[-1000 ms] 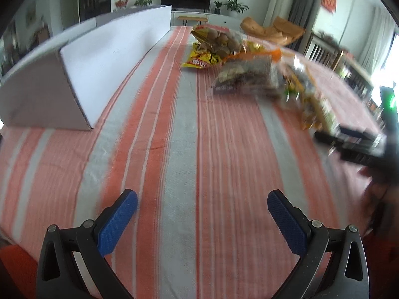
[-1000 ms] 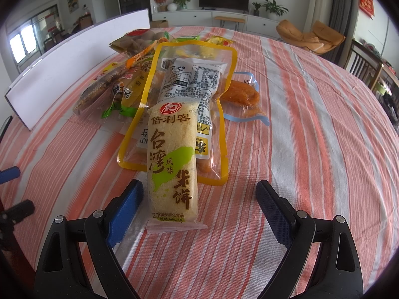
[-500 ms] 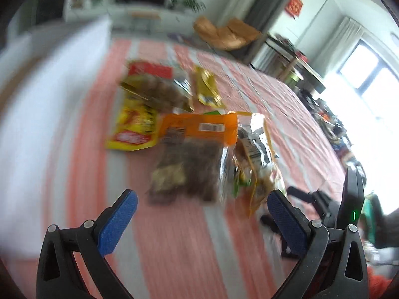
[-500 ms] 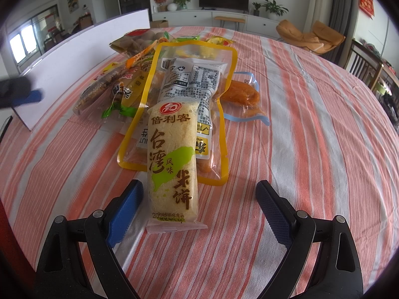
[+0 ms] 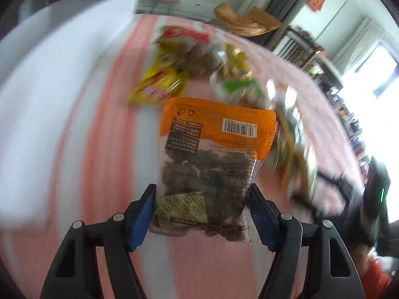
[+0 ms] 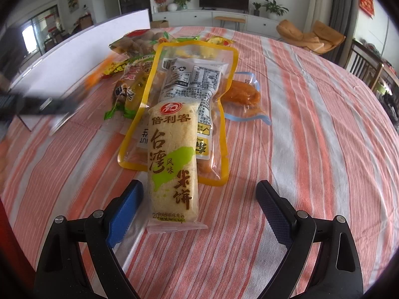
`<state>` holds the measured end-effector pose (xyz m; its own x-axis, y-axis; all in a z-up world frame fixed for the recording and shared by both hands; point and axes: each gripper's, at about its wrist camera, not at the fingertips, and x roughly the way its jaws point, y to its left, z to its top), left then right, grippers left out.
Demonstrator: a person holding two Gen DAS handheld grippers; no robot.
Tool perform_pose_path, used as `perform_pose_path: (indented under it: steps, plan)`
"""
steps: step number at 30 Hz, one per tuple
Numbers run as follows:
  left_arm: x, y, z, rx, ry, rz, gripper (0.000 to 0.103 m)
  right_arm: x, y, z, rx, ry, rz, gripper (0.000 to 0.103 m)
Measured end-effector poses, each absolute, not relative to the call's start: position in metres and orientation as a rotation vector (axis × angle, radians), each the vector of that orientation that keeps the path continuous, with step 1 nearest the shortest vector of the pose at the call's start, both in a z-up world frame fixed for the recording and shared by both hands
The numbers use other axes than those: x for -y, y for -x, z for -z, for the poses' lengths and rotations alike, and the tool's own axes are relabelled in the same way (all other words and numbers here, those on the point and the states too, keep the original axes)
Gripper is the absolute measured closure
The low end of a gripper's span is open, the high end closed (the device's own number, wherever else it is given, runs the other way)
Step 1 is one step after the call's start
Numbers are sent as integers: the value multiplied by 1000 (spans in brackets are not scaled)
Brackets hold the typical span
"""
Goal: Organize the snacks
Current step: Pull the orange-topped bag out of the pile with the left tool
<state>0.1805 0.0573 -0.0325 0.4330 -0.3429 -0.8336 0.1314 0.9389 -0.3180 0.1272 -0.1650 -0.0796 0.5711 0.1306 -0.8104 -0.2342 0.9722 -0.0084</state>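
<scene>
The left gripper (image 5: 202,211) is angled steeply down toward the striped tablecloth (image 5: 74,149), and its jaws are closing, with an orange-topped snack bag (image 5: 212,159) caught between the two blue pads (image 5: 141,218). Both pads are seen against the bag's lower edges, so a grip appears to be made. The bag is sharp while the cloth behind is smeared with blur. One such bag is counted: an orange band with a barcode runs across its far end, its clear body shows dark brown pieces, and a small yellowish sachet sits inside just beside the left pad. Beyond the fingertips, other packets are blurred; a yellow packet (image 5: 159,84) and a bag of round brown pieces (image 5: 197,57) can be made out. A white board (image 5: 62,57) stands off to the left of the jaws.

The right gripper (image 6: 199,206) is pointed down at the table too, jaws held wide apart and gripping nothing. One long pale rice-cracker pack (image 6: 172,164) with dark brown lettering and a green patch lies between the fingers, close to the left pad and well clear of the right one. Just ahead of it, one yellow-bordered clear pouch (image 6: 189,84) lies partly under the pack's far end. To the right of that, one orange-filled packet (image 6: 243,96) is seen.
</scene>
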Motion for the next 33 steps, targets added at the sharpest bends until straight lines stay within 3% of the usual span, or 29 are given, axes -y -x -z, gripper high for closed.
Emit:
perform_pose_path:
  steps: [4, 5, 8, 9, 12, 33]
  plan:
    - [-71, -130, 32, -1078, 150, 174, 22, 165, -127, 80, -939, 119, -215, 9]
    - [-70, -126, 34, -1074, 126, 150, 15, 165, -127, 80, -939, 119, -214, 9]
    - [-59, -130, 51, -1067, 37, 120, 13, 165, -127, 80, -939, 119, -214, 9]
    - [-56, -132, 56, -1066, 16, 115, 7, 165, -127, 80, -939, 119, -214, 9]
    - [-50, -135, 69, -1052, -38, 84, 0, 165, -127, 79, -939, 119, -214, 9]
    - [-53, -118, 67, -971, -45, 92, 0, 165, -127, 80, -939, 118, -214, 9]
